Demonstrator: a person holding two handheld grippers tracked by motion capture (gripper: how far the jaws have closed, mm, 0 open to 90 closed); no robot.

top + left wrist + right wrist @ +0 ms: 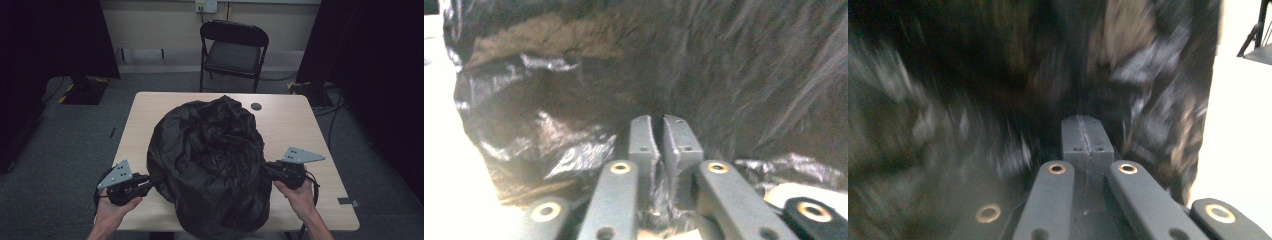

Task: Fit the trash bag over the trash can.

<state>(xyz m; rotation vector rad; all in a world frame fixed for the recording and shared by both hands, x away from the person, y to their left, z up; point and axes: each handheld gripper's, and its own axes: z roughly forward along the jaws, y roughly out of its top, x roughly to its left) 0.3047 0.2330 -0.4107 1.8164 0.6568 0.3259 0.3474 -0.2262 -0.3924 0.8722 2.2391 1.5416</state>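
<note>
Thin black plastic of the garbage bag (212, 165), heaped mid-table (300, 115) before the folding chair (234, 47), is pinched by the left gripper (159, 180) and right gripper (266, 169) at opposite flanks, so pulling apart could tear or slip that film.

Black bag (210, 165) hides both grippers' tips — blurred close up.

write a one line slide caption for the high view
Left gripper and right gripper pinch opposite sides of a black bag.
</note>
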